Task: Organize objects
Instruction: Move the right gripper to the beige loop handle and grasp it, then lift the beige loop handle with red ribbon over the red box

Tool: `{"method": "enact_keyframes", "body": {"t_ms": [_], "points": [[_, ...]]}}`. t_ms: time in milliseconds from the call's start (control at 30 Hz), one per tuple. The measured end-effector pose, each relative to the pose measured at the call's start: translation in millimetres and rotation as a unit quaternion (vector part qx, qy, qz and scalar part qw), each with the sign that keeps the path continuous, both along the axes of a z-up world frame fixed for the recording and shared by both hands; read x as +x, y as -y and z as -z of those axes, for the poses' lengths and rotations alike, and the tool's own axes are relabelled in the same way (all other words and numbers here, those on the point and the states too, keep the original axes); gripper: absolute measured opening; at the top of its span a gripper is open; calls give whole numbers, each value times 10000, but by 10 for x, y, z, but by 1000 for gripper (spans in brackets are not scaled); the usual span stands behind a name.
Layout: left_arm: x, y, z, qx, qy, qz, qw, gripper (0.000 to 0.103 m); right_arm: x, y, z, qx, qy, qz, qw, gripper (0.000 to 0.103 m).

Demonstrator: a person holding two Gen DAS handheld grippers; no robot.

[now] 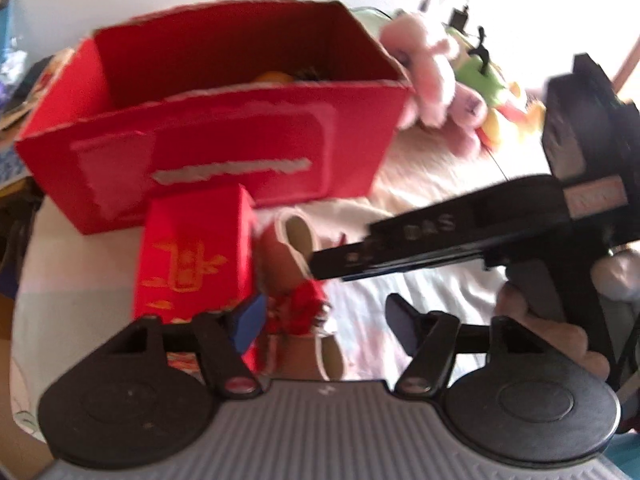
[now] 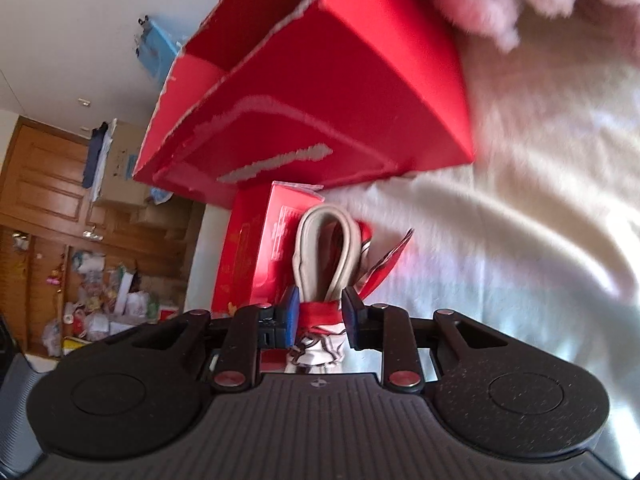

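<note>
A large open red box (image 1: 224, 136) stands on the pale cloth; it also shows in the right wrist view (image 2: 320, 100). A small red box with gold print (image 1: 192, 256) stands in front of it, seen too in the right wrist view (image 2: 248, 256). A beige plush toy with a red scarf (image 1: 296, 280) lies beside the small box. My right gripper (image 2: 319, 316) is shut on the toy's red scarf (image 2: 320, 314); the toy's beige ear loop (image 2: 326, 248) rises beyond the fingers. My left gripper (image 1: 324, 324) is open around the toy. The right gripper's black body (image 1: 480, 224) crosses the left wrist view.
A pink plush toy (image 1: 432, 76) and a green and yellow toy (image 1: 484, 80) lie right of the large box. The pink toy shows blurred in the right wrist view (image 2: 512, 4). A wooden cabinet with clutter (image 2: 80, 240) stands far left.
</note>
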State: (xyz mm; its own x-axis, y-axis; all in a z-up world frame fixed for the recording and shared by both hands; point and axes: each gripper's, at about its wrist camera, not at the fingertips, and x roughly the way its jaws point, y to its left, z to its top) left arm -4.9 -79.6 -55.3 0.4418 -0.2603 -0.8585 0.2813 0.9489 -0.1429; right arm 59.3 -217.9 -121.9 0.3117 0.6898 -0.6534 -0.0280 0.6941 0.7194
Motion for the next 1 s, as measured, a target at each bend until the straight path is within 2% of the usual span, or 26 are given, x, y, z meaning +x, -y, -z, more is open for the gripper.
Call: {"method": "enact_keyframes", "body": {"t_ms": [167,300,433,533,567,733,867,1000], "points": [[18,84,159,124,-114,136,9998,58,39,-91,1,52,-58,-36,10000,30],[78,100,280,186,-207,108,9996,57,71,-134,3,22,-78,-96,9999,33],[138,87,410,201,-339,38,9992,57,74,-179,94,64,-288,-134,9995,33],[169,91,484,281,-379,-5,9989,56,69,-238,110,-75,-266,-217,9994,32],[167,102,486,328,-357,0,9988,53,68,-237,114,-56,-284,-202,9994,31],[177,127,483,426,-383,78,9983,52,65,-205,117,5,-414,-122,9991,27],[144,233,424,592,-340,394,9969,44,-2,-94,28,-57,-359,-13,9993,26],[117,327,318,459,-260,746,9958,43,-65,96,-90,-45,-289,277,9992,26]]}}
